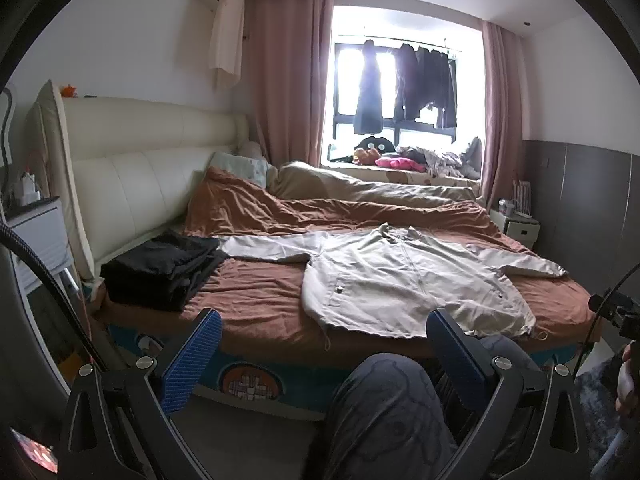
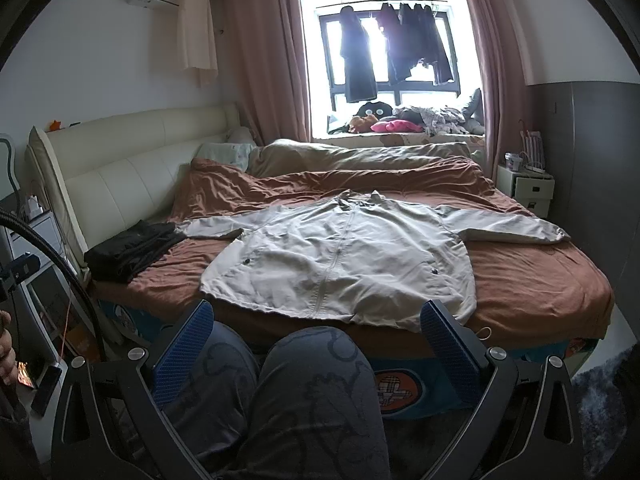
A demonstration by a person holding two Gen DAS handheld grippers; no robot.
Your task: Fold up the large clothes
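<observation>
A pale beige zip-front jacket [image 2: 340, 264] lies spread flat, front up, on the rust-brown bed [image 2: 540, 292], sleeves out sideways, hem nearest both tools. The left tool [image 1: 324, 360] and right tool [image 2: 318, 354] hover spread and empty short of the hem; folded black clothes [image 1: 160, 272] crowd the left sleeve.

Home bedroom: bed [image 2: 520, 280] with padded headboard [image 2: 120, 172], curtained window [image 2: 392, 48].

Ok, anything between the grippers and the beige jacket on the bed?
Nothing visible. The beige jacket lies flat with its hem at the bed's near edge, and both the left gripper and right gripper are open before it.
</observation>
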